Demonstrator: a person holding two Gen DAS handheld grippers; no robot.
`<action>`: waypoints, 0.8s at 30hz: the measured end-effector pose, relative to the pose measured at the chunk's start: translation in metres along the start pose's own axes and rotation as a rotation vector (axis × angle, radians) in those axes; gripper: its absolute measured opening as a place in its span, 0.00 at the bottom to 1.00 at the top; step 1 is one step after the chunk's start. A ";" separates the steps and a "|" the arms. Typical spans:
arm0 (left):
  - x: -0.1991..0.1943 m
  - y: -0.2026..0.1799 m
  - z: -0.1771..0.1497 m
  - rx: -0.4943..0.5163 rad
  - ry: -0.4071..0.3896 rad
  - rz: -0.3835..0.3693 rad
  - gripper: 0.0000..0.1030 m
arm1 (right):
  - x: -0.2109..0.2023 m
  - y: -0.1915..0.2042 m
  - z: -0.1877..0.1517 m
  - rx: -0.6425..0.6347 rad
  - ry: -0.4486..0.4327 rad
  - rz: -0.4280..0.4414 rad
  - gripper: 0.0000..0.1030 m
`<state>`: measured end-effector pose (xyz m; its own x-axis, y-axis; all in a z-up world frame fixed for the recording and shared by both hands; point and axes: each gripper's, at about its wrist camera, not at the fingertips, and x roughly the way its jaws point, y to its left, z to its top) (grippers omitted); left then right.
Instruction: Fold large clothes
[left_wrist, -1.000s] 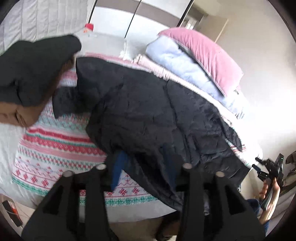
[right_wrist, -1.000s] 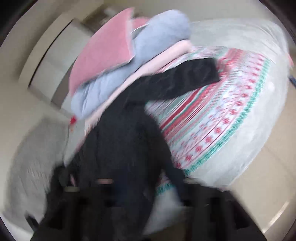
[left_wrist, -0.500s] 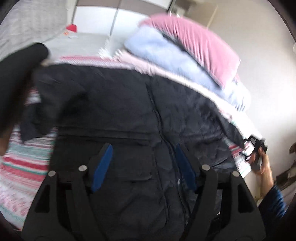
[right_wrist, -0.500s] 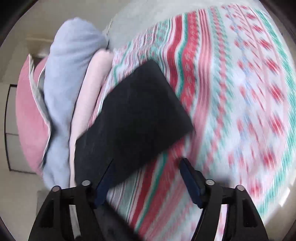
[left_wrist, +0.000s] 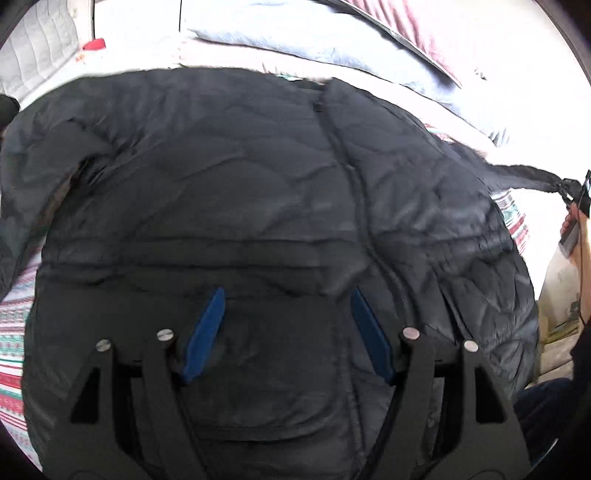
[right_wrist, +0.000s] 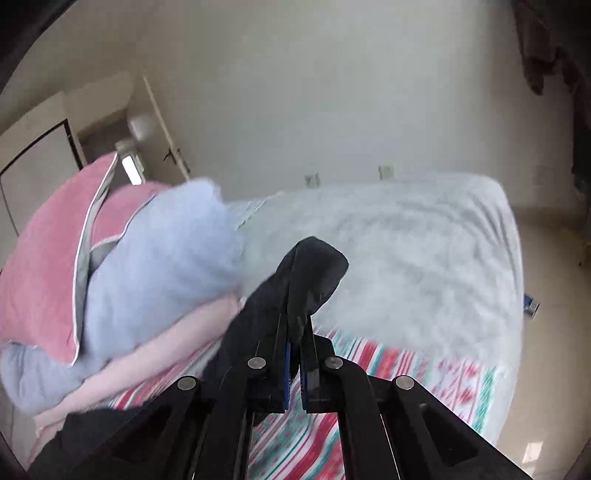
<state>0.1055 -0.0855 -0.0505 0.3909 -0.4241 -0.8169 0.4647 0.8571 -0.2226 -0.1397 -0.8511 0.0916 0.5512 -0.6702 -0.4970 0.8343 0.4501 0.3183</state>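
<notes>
A black quilted jacket (left_wrist: 258, 192) lies front up on the bed, zip (left_wrist: 354, 206) closed, filling most of the left wrist view. My left gripper (left_wrist: 288, 295) hovers open close over the lower front, above a pocket, with nothing between its blue pads (left_wrist: 205, 336). My right gripper (right_wrist: 293, 325) is shut on the sleeve cuff (right_wrist: 314, 269), which sticks up beyond the fingertips, lifted off the bed. In the left wrist view that sleeve (left_wrist: 524, 175) is stretched out to the right, to the right gripper (left_wrist: 570, 190).
The bed carries a red-and-teal patterned blanket (right_wrist: 388, 369) over a white cover (right_wrist: 424, 236). A pink pillow (right_wrist: 40, 266), a light blue duvet (right_wrist: 166, 258) and a pale pink blanket (right_wrist: 147, 354) are stacked beside the jacket. A person's hand (left_wrist: 576, 236) holds the right gripper.
My left gripper has dropped closer over the jacket's front. My right gripper, open beside the sleeve half a second ago, has shut on the cuff and raised it, now looking level across the bed.
</notes>
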 end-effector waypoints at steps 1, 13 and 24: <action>0.001 0.000 0.000 -0.001 0.001 -0.005 0.69 | 0.005 -0.005 0.002 0.010 0.004 -0.003 0.02; -0.056 0.097 0.018 -0.233 -0.105 0.070 0.69 | 0.026 -0.038 -0.019 0.031 0.140 -0.114 0.09; -0.080 0.217 -0.001 -0.505 -0.132 0.358 0.70 | -0.026 -0.037 -0.031 0.098 0.180 -0.303 0.41</action>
<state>0.1743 0.1347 -0.0334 0.5626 -0.0903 -0.8218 -0.1329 0.9712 -0.1977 -0.1855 -0.8316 0.0675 0.2752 -0.6459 -0.7121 0.9614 0.1827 0.2059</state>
